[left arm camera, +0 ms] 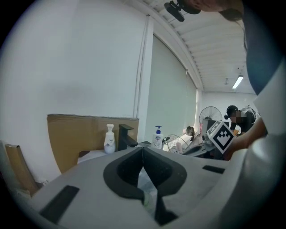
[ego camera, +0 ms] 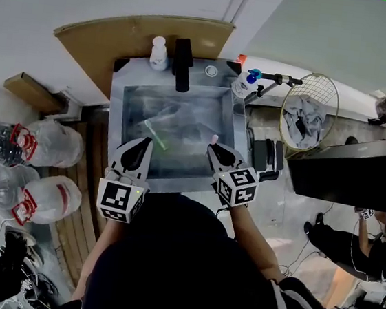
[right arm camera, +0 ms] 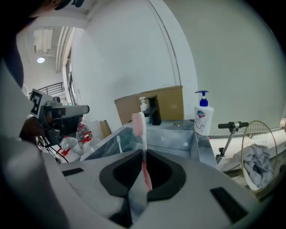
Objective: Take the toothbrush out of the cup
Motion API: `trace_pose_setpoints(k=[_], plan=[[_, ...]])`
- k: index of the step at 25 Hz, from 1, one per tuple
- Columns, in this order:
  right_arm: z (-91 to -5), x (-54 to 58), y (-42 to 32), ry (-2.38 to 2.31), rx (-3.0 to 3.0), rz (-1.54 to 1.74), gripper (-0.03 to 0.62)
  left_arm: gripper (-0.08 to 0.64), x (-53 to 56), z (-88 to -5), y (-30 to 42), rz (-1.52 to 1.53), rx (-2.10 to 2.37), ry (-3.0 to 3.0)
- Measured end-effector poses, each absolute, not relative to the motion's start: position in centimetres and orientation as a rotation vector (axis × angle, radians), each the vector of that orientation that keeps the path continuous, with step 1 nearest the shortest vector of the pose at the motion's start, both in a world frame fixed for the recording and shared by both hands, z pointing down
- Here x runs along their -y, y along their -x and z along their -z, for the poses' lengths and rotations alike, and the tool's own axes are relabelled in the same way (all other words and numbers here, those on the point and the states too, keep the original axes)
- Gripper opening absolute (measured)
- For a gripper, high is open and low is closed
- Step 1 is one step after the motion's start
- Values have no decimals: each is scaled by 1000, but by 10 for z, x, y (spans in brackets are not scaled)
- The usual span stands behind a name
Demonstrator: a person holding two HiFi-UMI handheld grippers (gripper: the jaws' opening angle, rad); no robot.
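Left hand-held gripper (left arm camera: 143, 152): I hold it low over the sink's near left part, with its jaws pressed almost together on a thin clear wall that I take for the cup's edge.
Cup (ego camera: 168, 118): clear plastic, down in the basin just ahead of my left jaws.
Green toothbrush (ego camera: 155, 136): slanted at the cup, close to my left jaws; I cannot tell whether it sits inside the cup.
Sink (ego camera: 114, 127): steel basin set in the worktop, with a white bottle (ego camera: 159, 53) and a black tap (ego camera: 182, 65) at its far rim.
Right hand-held gripper (right arm camera: 144, 156): I hold it over the basin's near right part, jaws clamped on the toothbrush handle.
Pink toothbrush (right arm camera: 139, 125): upright in my right jaws with its bristle head on top, clear of the cup and well apart from it.
Pump bottle (right arm camera: 203, 117): on the sink's far right corner.
Wire basket (ego camera: 310, 112): right of the sink, holding a grey cloth.
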State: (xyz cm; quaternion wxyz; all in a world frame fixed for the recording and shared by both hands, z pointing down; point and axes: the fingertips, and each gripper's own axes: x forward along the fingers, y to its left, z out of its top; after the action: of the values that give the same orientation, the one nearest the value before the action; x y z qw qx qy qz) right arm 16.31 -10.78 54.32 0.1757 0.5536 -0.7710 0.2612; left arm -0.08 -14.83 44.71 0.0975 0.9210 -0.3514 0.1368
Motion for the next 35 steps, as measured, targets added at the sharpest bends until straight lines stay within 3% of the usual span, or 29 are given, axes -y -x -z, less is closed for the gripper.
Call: trace_pose_setpoints(k=[19, 35], plan=[[-703, 133, -183, -1503, 1692, -1362, 40, 23, 177, -457, 59, -467, 1228, -2606], [-760, 144, -193, -1576, 1469, -1535, 41, 23, 175, -460, 89, -479, 1314, -2539]])
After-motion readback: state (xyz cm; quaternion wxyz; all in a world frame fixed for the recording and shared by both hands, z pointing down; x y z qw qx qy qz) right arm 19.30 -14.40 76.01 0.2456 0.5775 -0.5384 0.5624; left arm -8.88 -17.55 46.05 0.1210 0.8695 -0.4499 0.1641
